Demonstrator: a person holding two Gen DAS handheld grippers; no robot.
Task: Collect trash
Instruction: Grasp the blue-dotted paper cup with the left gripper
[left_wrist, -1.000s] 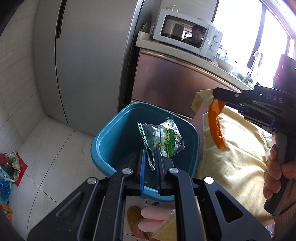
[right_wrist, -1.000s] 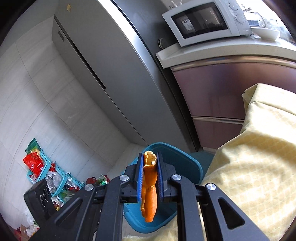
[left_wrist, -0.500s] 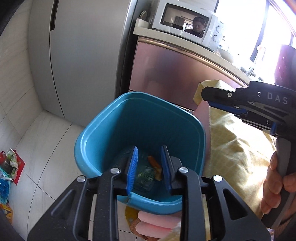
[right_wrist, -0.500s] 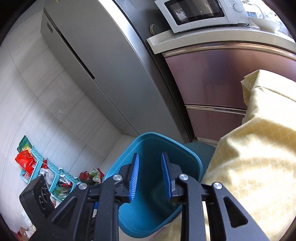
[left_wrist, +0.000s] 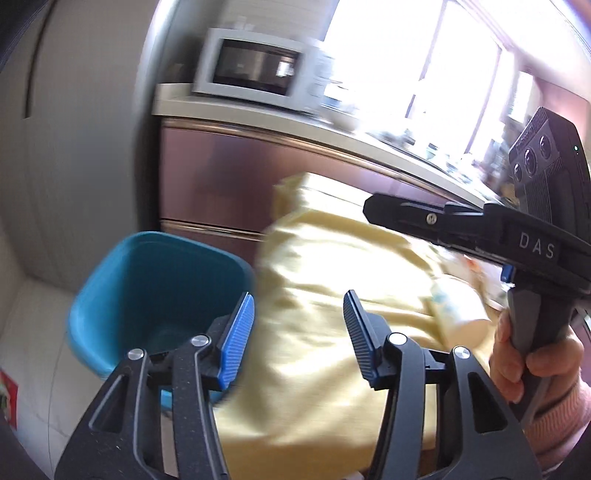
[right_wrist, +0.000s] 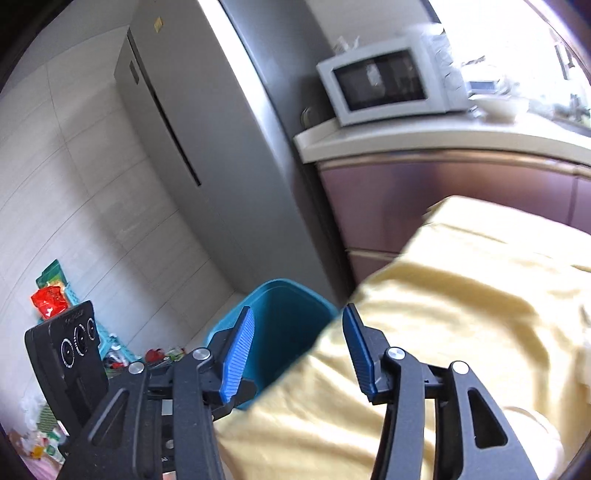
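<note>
Left gripper (left_wrist: 298, 334): jaws opening, nothing between the pads. Teal bin (left_wrist: 122, 291) just left of and below its tips, mostly beyond the left finger (left_wrist: 236, 343); bin interior dark and blurred, contents cannot be made out. Yellow cloth (left_wrist: 332, 280) ahead and to the right, over the tabletop. Right gripper (right_wrist: 297, 349): jaws opening too, empty. Bin (right_wrist: 280, 325) straight ahead past the tips, rim partly behind the cloth (right_wrist: 461, 314). Far left of the right gripper, floor baskets (right_wrist: 55, 295) with bright packets. A hand (left_wrist: 532, 362) grips the right gripper's handle.
</note>
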